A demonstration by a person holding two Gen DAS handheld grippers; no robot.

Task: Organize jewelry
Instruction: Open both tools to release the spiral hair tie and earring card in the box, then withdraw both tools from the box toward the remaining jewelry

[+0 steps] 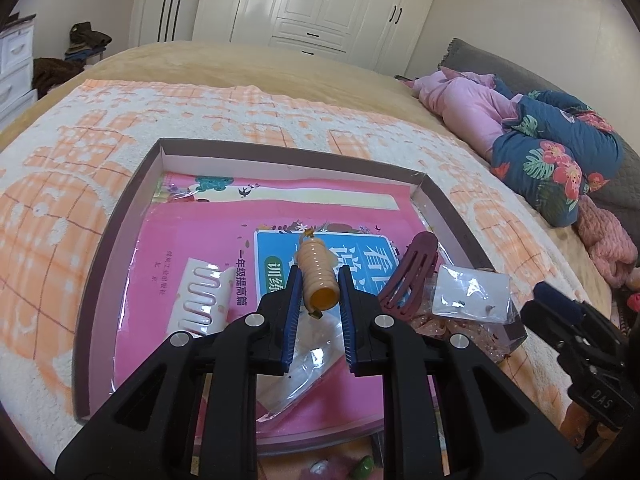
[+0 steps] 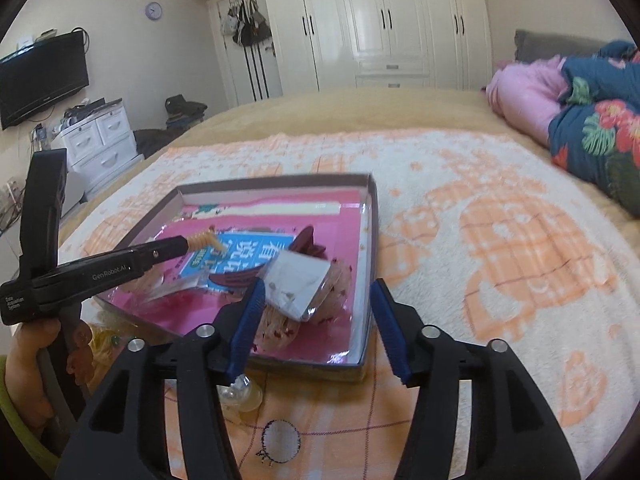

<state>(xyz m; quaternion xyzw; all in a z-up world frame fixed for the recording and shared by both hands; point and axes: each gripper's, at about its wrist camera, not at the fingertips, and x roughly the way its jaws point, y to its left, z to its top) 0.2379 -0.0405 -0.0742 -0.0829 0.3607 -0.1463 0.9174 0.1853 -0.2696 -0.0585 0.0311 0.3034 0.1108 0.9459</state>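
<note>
Down at the bottom edge of the left wrist view, a few small bits get cut off by the frame and your left gripper (image 1: 319, 280), so you can't really tell what they are: something green, something whitish. That gripper is clenched on one orange spiral hair tie (image 1: 318, 276), held up over the pink book (image 1: 192, 240) in the shallow box (image 1: 120, 208). In the right wrist view you see the same tie (image 2: 205, 239) pinched at the tip of the left gripper (image 2: 191, 243), left of center.

Your right gripper (image 2: 316, 292) is spread wide and holding nothing, hovering over the near right corner of the box (image 2: 374, 220).

Count inside the box: one dark red hair claw (image 1: 408, 276), one white comb-like clip (image 1: 204, 296) partly hidden behind your left finger, one small clear bag (image 1: 472, 294) with tiny pieces too small to identify, and one speckled pink thing (image 2: 288, 320) mostly buried under that bag (image 2: 298, 280). A crumpled clear plastic wrapper (image 1: 304, 376) sits between your left fingers, half covered.

The box rests on one orange-and-white blanket (image 2: 500, 240).
</note>
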